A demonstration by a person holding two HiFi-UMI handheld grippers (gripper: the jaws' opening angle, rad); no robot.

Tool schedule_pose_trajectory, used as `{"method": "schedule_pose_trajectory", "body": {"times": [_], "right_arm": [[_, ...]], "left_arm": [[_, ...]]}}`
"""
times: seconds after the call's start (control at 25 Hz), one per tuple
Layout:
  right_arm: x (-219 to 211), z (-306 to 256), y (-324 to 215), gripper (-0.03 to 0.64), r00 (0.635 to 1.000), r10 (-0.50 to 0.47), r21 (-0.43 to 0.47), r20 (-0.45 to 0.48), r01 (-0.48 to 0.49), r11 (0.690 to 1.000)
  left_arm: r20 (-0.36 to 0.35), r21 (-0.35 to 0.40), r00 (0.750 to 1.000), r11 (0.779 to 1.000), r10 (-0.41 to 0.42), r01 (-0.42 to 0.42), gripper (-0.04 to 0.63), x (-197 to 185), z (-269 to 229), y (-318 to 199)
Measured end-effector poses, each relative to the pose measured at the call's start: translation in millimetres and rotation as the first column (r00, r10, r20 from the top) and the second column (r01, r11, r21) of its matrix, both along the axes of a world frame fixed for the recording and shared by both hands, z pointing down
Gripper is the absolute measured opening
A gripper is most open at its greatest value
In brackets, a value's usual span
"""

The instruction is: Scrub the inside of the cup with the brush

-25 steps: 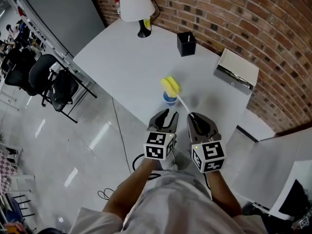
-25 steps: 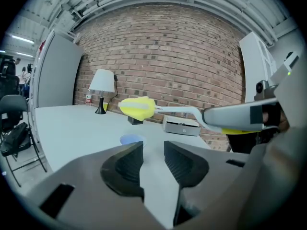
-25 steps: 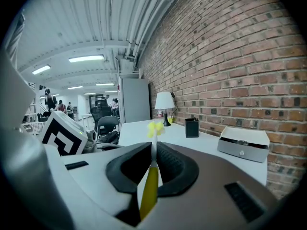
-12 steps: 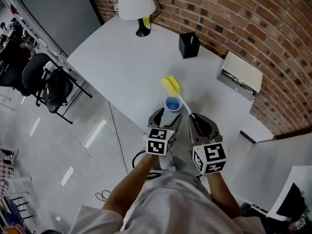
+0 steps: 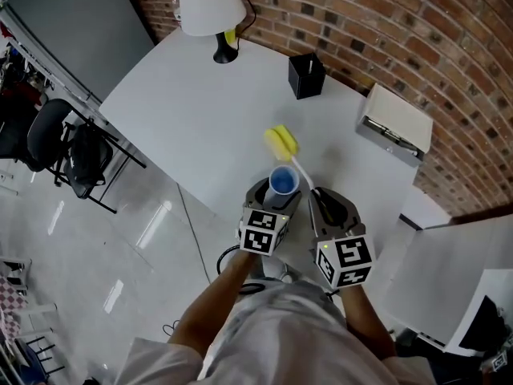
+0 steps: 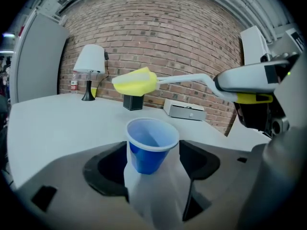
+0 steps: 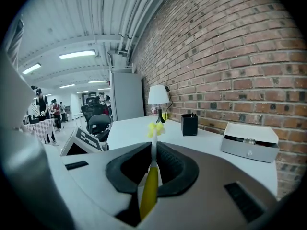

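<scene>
A blue plastic cup (image 5: pixel 284 181) (image 6: pixel 152 145) stands upright at the near edge of the white table (image 5: pixel 200 111). It sits between the jaws of my left gripper (image 5: pixel 275 192) (image 6: pixel 152 163), which have just been opening and stand wide on either side of it without pressing. My right gripper (image 5: pixel 329 207) (image 7: pixel 152 169) is shut on the brush's yellow handle (image 7: pixel 149 190). The white stem runs up and left, and the yellow sponge head (image 5: pixel 280 142) (image 6: pixel 135 83) (image 7: pixel 156 128) hangs beyond and above the cup, outside it.
A white table lamp (image 5: pixel 210 10) stands at the far corner, a black box (image 5: pixel 307 74) near the brick wall, and a pale grey box (image 5: pixel 391 123) at the right. Black office chairs (image 5: pixel 56 147) are on the floor to the left.
Both grippers have moved forward over the table edge. The left jaws have widened and now flank the cup, which was ahead of them before. The brush stays gripped.
</scene>
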State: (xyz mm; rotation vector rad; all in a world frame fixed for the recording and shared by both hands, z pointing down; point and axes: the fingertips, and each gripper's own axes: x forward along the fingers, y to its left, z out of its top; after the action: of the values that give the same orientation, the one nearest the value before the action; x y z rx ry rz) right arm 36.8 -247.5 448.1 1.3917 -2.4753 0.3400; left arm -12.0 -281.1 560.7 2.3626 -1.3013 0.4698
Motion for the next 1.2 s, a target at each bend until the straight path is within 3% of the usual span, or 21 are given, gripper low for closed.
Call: {"method": "schedule_pose_trajectory", "body": {"times": [0.2,0.36,0.64,1.2], "right_arm": [[3,4,-8,0.029,1.0,0.02,-0.009,-0.008,-0.02,1.0],[7,7,-9,0.029,0.999,0.033,-0.017,-0.016,-0.034,0.999],[13,2,-4,0.029,0.999,0.025,-0.009,-0.038,-0.026,1.0],[25,-36,29,0.029,0.974,-0.131,0.072,-0.184,0.147,0.987]], "left_arm": [[0.009,0.005,1.0,1.0,0.028,-0.028,0.324,2,2,-10],[0.018,-0.032,0.999,0.999,0.037,-0.036,0.324,3,11,-16],[0.05,-0.003,0.996,0.998,0.069,-0.069,0.311,4,8,-14],[0.143,0.065,0.986,0.994,0.082,-0.092,0.307,-11,-28,13]]}}
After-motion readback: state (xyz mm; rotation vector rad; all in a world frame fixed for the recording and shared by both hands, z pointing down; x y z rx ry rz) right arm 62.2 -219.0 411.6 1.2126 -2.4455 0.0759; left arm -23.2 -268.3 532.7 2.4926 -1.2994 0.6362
